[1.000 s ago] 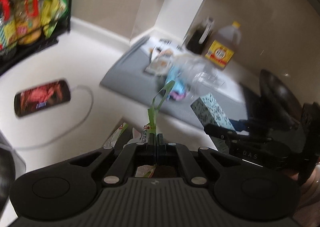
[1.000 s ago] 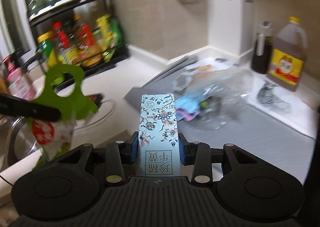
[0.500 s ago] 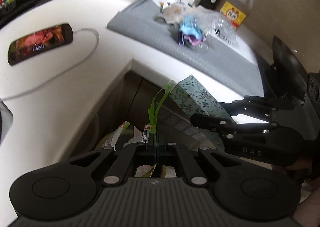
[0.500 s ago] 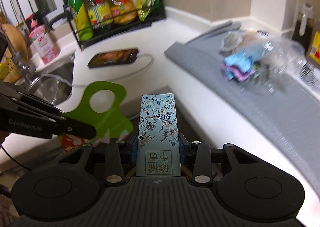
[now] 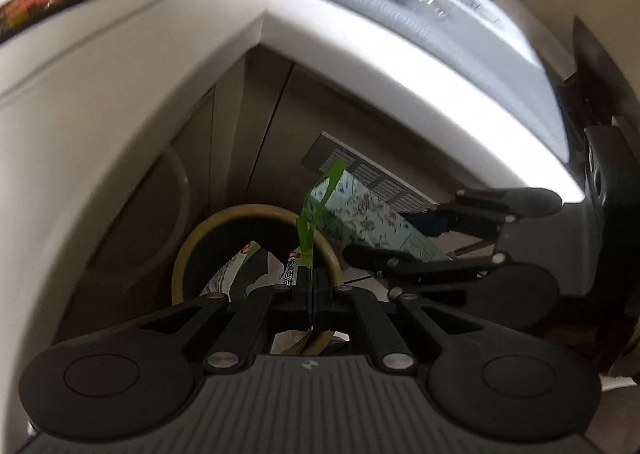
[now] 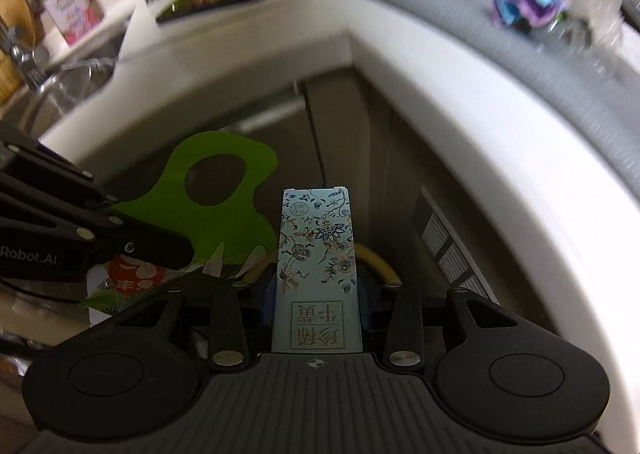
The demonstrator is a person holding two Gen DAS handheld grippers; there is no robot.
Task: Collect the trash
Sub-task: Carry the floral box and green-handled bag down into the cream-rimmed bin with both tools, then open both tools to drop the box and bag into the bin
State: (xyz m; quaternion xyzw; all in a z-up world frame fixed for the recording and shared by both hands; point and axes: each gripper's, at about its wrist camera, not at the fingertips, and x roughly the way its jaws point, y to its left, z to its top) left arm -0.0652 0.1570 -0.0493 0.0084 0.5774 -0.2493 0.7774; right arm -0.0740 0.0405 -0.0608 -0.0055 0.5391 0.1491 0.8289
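Green-handled snack bag (image 5: 308, 230) pinched by its thin plastic edge in the left gripper (image 5: 311, 284), jaws fully closed on it; the bag's printed body hangs below, over the mouth of a round yellow-rimmed bin (image 5: 188, 250) under the counter. In the right wrist view the same bag (image 6: 216, 206) sits at 9 o'clock of the box, its cut-out handle clear. Pale blue floral carton box (image 6: 318, 274) clamped lengthwise between the right gripper's (image 6: 316, 286) pads, jaws partly open to the box's width; bin rim (image 6: 380, 262) shows just behind it at 2 o'clock. White countertop (image 6: 500, 158) curves overhead. Grey mat (image 6: 520, 42) at 1 o'clock carries a blue-purple wrapper (image 6: 528, 2) and clear plastic (image 6: 592, 26). Phone (image 5: 56, 2) with cable at 11 o'clock in the left view.
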